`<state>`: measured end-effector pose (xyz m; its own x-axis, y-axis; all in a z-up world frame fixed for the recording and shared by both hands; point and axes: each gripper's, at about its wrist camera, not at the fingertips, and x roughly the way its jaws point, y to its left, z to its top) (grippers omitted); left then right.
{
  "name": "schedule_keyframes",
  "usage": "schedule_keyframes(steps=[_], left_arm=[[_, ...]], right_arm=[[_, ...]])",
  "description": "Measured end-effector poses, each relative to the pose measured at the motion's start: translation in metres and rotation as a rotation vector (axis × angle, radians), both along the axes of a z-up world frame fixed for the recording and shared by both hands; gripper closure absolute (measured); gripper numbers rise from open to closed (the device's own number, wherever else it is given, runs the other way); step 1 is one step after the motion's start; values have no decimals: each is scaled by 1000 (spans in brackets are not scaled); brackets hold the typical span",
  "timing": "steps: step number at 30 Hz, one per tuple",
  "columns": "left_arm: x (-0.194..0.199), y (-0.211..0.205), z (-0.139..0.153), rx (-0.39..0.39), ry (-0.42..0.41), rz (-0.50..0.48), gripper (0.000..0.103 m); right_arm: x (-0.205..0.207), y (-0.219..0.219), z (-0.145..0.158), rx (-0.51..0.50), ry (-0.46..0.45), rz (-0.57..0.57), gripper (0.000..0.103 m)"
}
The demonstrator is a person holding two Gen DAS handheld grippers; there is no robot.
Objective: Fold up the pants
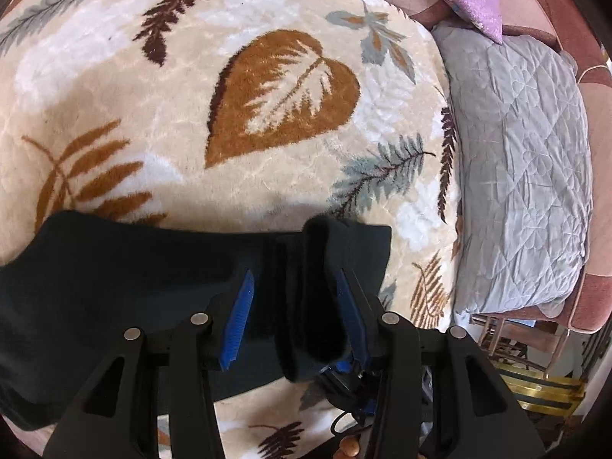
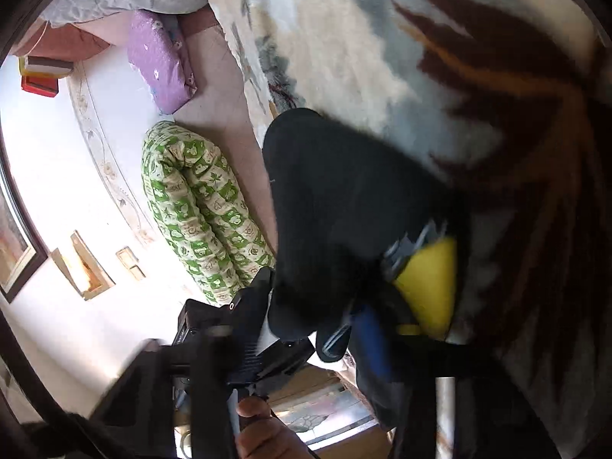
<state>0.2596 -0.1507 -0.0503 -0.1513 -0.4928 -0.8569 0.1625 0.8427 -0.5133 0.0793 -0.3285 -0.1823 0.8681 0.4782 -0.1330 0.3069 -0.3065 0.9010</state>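
Black pants [image 1: 114, 267] lie on a cream blanket [image 1: 183, 88] patterned with brown, orange and grey-blue leaves; beside the blanket, a grey quilt [image 1: 524, 176], purple pillow [image 2: 160, 61], green-checked cushion [image 2: 199, 206].

The pants [image 1: 95, 267] were matt black cloth, soft and thick at the fold. The blanket [image 1: 191, 153] beneath was plush, fuzzy pile printed with leaves. The grey quilt [image 1: 524, 160] looked smooth, stitched and faintly shiny. The left gripper [image 1: 294, 306] was matt black plastic with ribbed blue pads [image 1: 241, 313] and bright metal pins
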Motion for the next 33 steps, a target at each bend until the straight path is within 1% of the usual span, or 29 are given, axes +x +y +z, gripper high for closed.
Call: schedule_keyframes(steps=[1,3,5,7,9,11,12,14,17,19,21,22,23,28,30,33], left_arm=[[3,0,-1,-4,2,5,59],[7,-1,-5,-7,9,8,59],[9,-3,-13,-13,35,5,59],[9,-4,-21,-50,80,1,59],[6,-7,-24,-117,116,-2,59],[5,-12,-24,-178,132,-10,59],[4,-14,-24,-199,132,-12,54],[4,-17,-24,-213,123,-10,48],[6,-19,-30,-218,133,2,48],[7,-18,-29,-211,111,15,50],[5,-20,-27,-150,61,-2,84],[4,-21,-28,-137,51,-7,87],[2,-20,-29,-145,58,5,92],[-4,-5,-29,-209,77,67,94],[-8,3,-26,-209,62,75,94],[-12,15,-19,-194,32,87,94]], right_arm=[[1,-1,-2,-2,-23,4,81],[0,-5,1,-39,-55,20,85],[-3,-11,0,-43,-78,36,86],[-4,-16,1,-50,-102,34,86],[-5,-20,2,-57,-115,44,86],[-5,-19,1,-57,-121,62,85],[-4,-20,1,-60,-119,65,85],[-6,-21,0,-59,-123,79,83],[-10,-21,-1,-69,-125,96,83],[-10,-21,-2,-82,-120,102,82],[-11,-21,-2,-86,-117,98,82],[-10,-21,-2,-90,-114,93,82],[-10,-21,-2,-93,-111,89,82],[-8,-20,-1,-109,-109,66,84],[-5,-21,3,-122,-116,70,86],[-4,-21,11,-170,-121,85,86]])
